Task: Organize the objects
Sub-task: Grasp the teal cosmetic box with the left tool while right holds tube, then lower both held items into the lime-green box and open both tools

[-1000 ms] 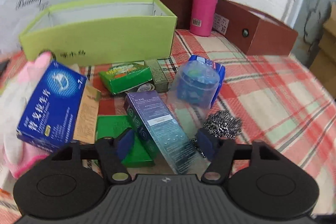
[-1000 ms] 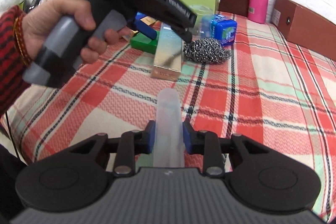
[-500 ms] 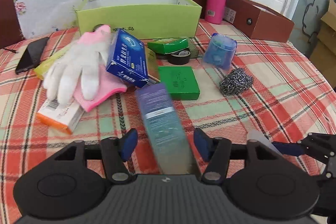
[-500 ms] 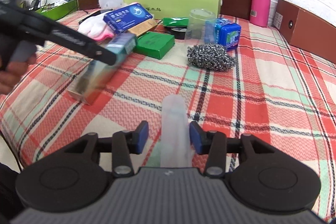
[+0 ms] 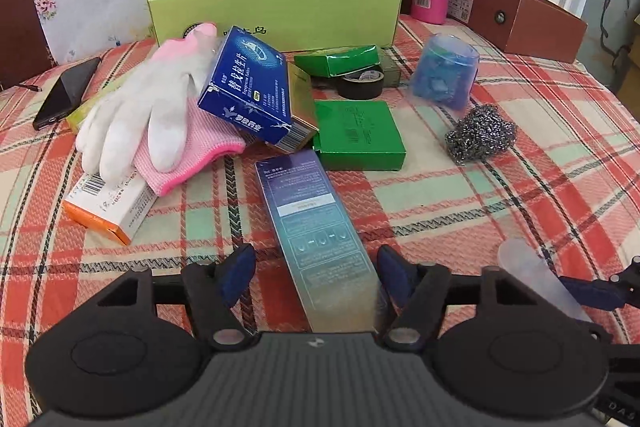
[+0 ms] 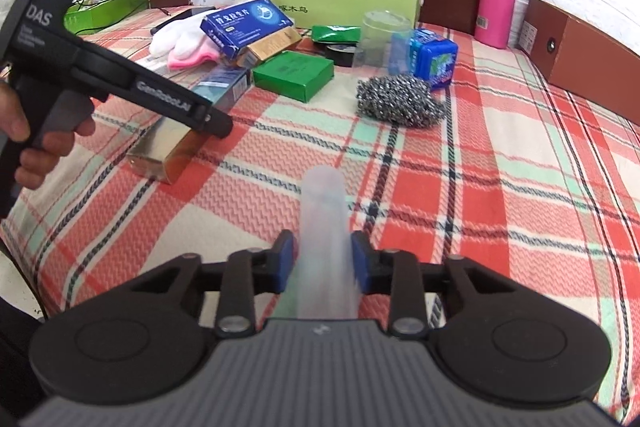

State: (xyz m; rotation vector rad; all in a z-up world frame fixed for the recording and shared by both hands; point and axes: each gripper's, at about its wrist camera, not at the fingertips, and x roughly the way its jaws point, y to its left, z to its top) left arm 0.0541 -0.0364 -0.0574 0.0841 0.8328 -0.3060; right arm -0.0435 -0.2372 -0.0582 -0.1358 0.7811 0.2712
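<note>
Two claws are working over the plaid-covered table. The left claw is closing around the long teal box, which is lying near the table's front edge; its pads are not yet visibly pressing. The right claw is gripping a frosted translucent tube. The glossy box is likely sliding out if the pads are catching only its near end. The green tray at the far side is standing open, but gloves and the blue carton are crowding the left; the right side is offering freer room.
</note>
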